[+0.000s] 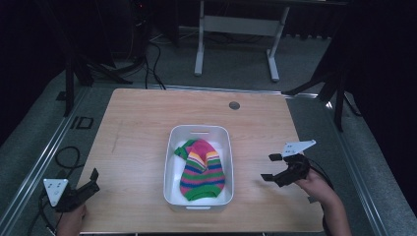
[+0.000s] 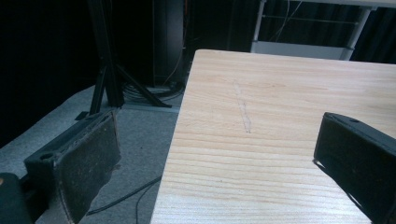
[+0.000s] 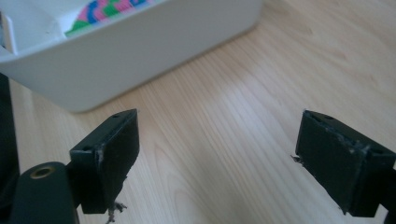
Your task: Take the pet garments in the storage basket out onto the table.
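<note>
Both grippers hold nothing, jaws spread wide: the left gripper (image 1: 93, 181) hangs over the table's (image 1: 137, 123) near-left corner, the right gripper (image 1: 271, 167) over its right side, near the white bin (image 1: 170, 162). A striped sock (image 1: 201, 169) lies inside that bin, mid-table.

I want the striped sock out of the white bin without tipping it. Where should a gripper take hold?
Probably the green cuff of the striped sock, from straight above: the sock lies flat inside the white bin, whose walls block a sideways approach. The open right gripper is nearer.
</note>
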{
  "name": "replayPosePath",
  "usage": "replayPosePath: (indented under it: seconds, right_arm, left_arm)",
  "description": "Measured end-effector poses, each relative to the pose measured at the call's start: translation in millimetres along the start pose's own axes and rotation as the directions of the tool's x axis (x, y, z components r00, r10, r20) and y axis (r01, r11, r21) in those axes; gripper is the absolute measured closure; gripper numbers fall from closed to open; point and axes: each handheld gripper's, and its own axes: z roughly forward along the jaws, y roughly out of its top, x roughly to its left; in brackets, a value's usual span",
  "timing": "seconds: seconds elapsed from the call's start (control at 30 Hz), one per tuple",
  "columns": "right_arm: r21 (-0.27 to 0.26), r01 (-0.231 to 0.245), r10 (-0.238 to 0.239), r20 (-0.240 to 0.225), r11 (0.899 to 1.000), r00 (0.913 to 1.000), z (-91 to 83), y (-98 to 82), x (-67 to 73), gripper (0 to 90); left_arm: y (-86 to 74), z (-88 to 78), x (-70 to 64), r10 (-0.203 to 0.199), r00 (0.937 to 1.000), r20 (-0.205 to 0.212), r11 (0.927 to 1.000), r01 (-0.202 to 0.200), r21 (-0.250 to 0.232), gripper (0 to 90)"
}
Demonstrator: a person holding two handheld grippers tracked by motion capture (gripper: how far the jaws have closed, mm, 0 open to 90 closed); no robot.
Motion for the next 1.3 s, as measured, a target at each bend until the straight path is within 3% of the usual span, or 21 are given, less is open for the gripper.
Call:
replayPosePath:
  seconds: [0.23,0.5,0.77,0.9,0.93,1.07,1.23,1.3]
  right_arm:
    - [0.018,0.088,-0.086,-0.072,0.996,0.9937,11.6,45.9,16.2,13.4]
    - [0.015,0.152,-0.149,-0.118,0.988,0.9819,30.4,80.4,28.7,13.2]
    - [0.036,0.197,-0.189,-0.153,0.980,0.9700,54.8,103.6,38.7,12.9]
    - [0.038,0.193,-0.184,-0.168,0.981,0.9685,61.2,108.0,40.3,12.7]
    - [0.047,0.206,-0.195,-0.173,0.977,0.9653,72.7,114.1,44.8,12.7]
    - [0.068,0.217,-0.201,-0.183,0.974,0.9623,89.5,122.2,50.6,12.8]
    - [0.108,0.245,-0.218,-0.212,0.964,0.9525,107.8,127.3,58.3,13.1]
    - [0.148,0.282,-0.250,-0.206,0.948,0.9461,121.0,128.5,63.8,14.6]
  left_arm:
    - [-0.3,-0.5,-0.5,0.002,0.9999,-0.011,1.0000,-0.002,-0.006,1.0]
    - [-0.3,-0.2,0.3,-0.005,1.0000,-0.001,1.0000,0.005,-0.001,0.9]
    - [-0.2,-0.1,0.9,-0.011,0.9999,0.002,0.9999,0.011,-0.001,0.9]
    - [-0.3,-0.1,0.8,-0.011,0.9999,0.003,0.9999,0.011,-0.001,0.9]
    - [-0.2,-0.1,1.0,-0.011,0.9999,0.004,0.9999,0.011,0.001,0.9]
    - [-0.3,-0.1,1.0,-0.012,0.9999,0.005,0.9999,0.012,0.000,0.9]
    - [-0.2,-0.1,1.1,-0.013,0.9999,0.006,0.9999,0.013,0.001,0.9]
    - [-0.2,-0.2,1.4,-0.013,0.9999,0.008,0.9999,0.013,0.001,0.9]
